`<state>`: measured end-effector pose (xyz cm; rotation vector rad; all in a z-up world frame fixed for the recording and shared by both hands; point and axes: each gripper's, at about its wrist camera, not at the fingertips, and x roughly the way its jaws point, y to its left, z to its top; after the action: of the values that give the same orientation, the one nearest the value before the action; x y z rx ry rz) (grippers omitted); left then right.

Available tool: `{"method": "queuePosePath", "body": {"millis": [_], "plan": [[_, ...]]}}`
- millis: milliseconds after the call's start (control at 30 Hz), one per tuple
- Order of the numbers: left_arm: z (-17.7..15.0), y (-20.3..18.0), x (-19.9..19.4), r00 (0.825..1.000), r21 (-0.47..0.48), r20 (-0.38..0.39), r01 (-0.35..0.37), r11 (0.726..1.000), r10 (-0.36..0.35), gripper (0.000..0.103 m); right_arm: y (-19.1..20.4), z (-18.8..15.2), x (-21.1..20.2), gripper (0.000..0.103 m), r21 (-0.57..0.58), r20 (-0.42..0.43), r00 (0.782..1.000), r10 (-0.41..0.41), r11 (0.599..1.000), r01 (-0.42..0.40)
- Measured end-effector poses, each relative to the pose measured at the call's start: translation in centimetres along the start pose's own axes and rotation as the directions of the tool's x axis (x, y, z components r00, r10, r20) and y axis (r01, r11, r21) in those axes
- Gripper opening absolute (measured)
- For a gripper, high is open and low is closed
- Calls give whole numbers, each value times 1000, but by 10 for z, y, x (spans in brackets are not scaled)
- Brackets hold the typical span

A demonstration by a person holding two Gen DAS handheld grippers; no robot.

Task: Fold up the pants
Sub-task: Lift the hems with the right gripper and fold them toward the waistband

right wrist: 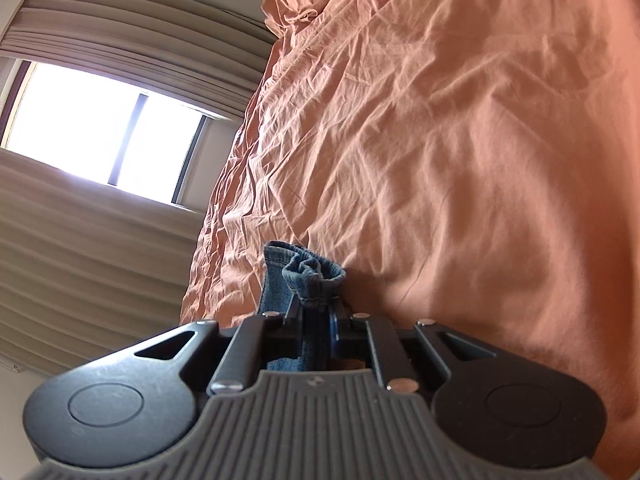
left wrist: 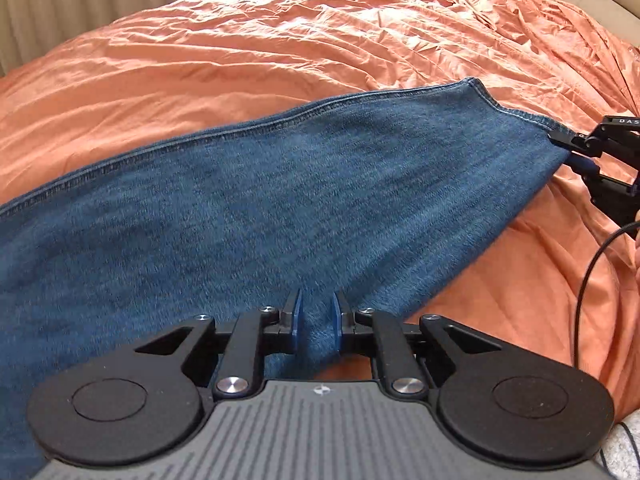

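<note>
Blue denim pants [left wrist: 260,200] stretch across the orange bed sheet [left wrist: 240,48] in the left wrist view, one leg lying from lower left to upper right. My left gripper [left wrist: 316,320] is shut on the near edge of the denim. My right gripper [left wrist: 568,148] shows at the right edge, shut on the hem end of the leg. In the right wrist view the right gripper [right wrist: 316,312] pinches a bunched denim hem [right wrist: 308,276], which sticks up between the fingers, above the sheet [right wrist: 460,140].
Beige curtains [right wrist: 80,260] and a bright window [right wrist: 104,136] stand beyond the bed's far edge. A black cable [left wrist: 588,280] hangs from the right gripper. A bunched heap of orange sheet [left wrist: 520,4] lies at the far right.
</note>
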<state>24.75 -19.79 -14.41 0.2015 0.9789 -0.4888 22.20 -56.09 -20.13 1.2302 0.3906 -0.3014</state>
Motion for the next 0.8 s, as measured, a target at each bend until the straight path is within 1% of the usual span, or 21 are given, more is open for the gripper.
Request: {"method": "queuePosePath", "body": {"millis": [67,133,200,267,333,367,433,467,533,600,667,733,800], "plan": [[-6,-2,-4,1000,2,-18,17,1000,-17,16,3,-1,-1,7,-18,6,1000,1,1000,-1],[-9,0,-10,1000,3,-20,16,1000,-16,16,8,-2,-3,7,-34,14,1000,8,999,-8],[-11,9,-20,999,-34,-17,35,999,-36,17,15,-3,-7,7,-63,21,1000,13,998,-12],[-15,21,-35,999,-74,1,34,997,-34,18,26,-5,-11,7,-92,28,999,25,995,-22],[-17,35,-49,1000,-102,16,15,995,-13,19,48,-9,-16,7,-149,39,998,48,988,-42],[-18,45,-58,1000,-120,22,-2,993,4,22,60,-11,-19,7,-183,44,997,56,982,-47],[-22,63,-74,999,-160,49,-15,987,23,24,91,-19,-26,7,-261,48,995,83,963,-68],[-24,73,-83,997,-183,67,-23,983,36,27,104,-23,-29,7,-286,41,994,98,955,-82],[-30,91,-100,991,-243,111,-44,969,73,27,133,-32,-34,7,-330,29,991,130,937,-114],[-37,112,-115,986,-310,145,-32,950,81,28,166,-46,-38,7,-389,19,987,156,911,-137],[-45,130,-128,980,-357,175,-24,934,92,28,195,-62,-40,7,-431,0,983,184,887,-166],[-54,149,-139,979,-392,187,4,920,76,28,228,-84,-42,7,-473,-29,976,214,858,-202],[-64,168,-150,976,-443,206,29,896,70,28,256,-110,-42,7,-509,-60,970,235,829,-232]]}}
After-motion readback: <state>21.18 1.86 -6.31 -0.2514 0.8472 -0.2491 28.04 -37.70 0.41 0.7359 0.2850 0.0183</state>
